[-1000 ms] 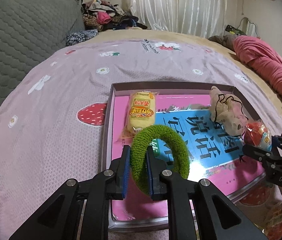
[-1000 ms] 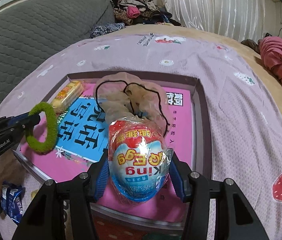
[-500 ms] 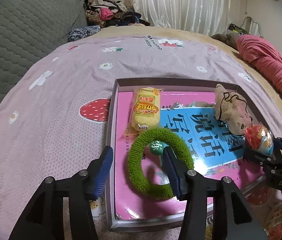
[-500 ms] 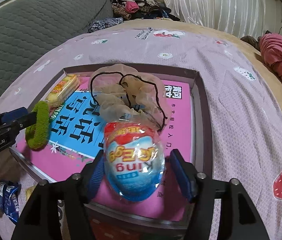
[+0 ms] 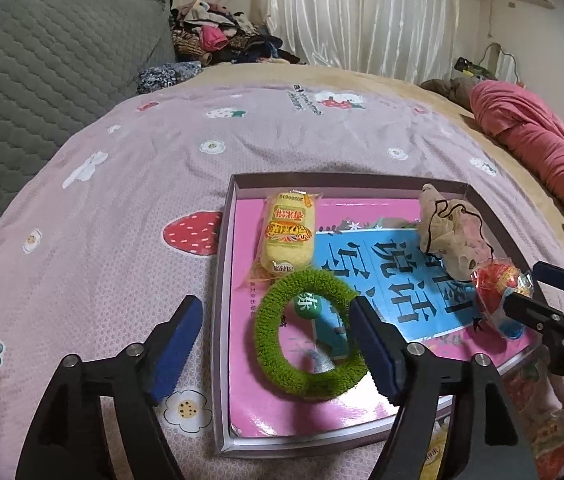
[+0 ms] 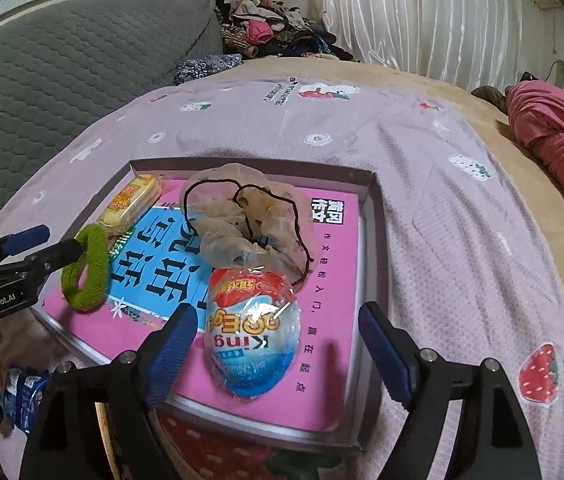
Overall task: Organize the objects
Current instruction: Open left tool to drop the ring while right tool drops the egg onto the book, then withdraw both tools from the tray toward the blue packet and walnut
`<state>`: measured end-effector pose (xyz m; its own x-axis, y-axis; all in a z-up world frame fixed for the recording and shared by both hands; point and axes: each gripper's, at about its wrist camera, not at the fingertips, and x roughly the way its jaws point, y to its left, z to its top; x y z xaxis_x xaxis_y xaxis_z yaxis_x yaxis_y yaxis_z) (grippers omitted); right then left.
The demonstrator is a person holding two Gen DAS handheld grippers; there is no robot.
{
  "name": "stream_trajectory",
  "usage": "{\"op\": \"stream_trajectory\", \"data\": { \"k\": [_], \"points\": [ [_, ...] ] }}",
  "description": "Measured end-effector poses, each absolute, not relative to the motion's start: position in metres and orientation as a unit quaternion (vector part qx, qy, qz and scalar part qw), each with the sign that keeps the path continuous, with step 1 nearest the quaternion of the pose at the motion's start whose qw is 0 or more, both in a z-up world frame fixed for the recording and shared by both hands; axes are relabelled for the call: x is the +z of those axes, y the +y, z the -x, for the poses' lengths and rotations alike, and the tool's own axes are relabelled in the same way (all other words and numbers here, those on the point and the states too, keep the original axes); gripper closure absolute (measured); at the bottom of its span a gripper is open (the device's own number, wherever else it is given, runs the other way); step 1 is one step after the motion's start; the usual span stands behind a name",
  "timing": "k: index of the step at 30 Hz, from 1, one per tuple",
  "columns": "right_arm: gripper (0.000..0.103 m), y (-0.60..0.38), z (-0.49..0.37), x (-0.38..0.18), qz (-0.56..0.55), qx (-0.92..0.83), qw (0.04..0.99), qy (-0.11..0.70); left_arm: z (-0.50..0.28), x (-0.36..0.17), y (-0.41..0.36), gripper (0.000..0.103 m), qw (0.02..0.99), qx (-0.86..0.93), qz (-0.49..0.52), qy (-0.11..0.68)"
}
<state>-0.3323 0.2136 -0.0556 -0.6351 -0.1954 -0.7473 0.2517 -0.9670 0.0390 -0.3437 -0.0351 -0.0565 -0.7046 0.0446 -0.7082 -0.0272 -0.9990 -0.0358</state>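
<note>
A shallow grey box (image 5: 226,240) with a pink and blue printed floor lies on the bed. In it are a yellow snack pack (image 5: 287,238), a green fuzzy ring (image 5: 307,346), a beige sheer pouch (image 5: 451,236) and a wrapped toy egg (image 6: 252,340). My left gripper (image 5: 278,348) is open, its fingers either side of the ring, which lies flat in the box. My right gripper (image 6: 278,346) is open around the egg, which rests at the box's near edge. The ring (image 6: 86,270) and pouch (image 6: 242,216) also show in the right wrist view.
The box sits on a pink strawberry-print sheet (image 5: 122,200). A grey quilted headboard (image 5: 42,80) is at the left, a clothes pile (image 5: 218,40) at the back, a pink garment (image 5: 529,136) at the right. Small snack packets (image 6: 22,392) lie by the box's near corner.
My left gripper opened and let the green ring drop flat into the box. My right gripper opened and released the egg at the box's near edge.
</note>
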Motion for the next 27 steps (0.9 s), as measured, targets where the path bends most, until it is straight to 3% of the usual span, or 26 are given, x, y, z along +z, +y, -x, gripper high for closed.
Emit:
{"op": "stream_trajectory", "data": {
  "k": [7, 10, 27],
  "points": [
    [0.01, 0.209, 0.314, -0.019, -0.383, -0.915, 0.117, 0.049, 0.329, -0.037, -0.046, 0.016, 0.018, 0.93, 0.365, -0.035],
    [0.006, 0.209, 0.3, -0.002, -0.374, -0.919, 0.121, 0.039, 0.316, -0.024, -0.048, 0.0, 0.024, 0.936, 0.348, -0.042],
    [0.005, 0.187, 0.215, 0.077, -0.34, -0.93, 0.135, 0.036, 0.216, 0.036, -0.066, 0.0, -0.005, 0.946, 0.32, -0.043]
  ]
}}
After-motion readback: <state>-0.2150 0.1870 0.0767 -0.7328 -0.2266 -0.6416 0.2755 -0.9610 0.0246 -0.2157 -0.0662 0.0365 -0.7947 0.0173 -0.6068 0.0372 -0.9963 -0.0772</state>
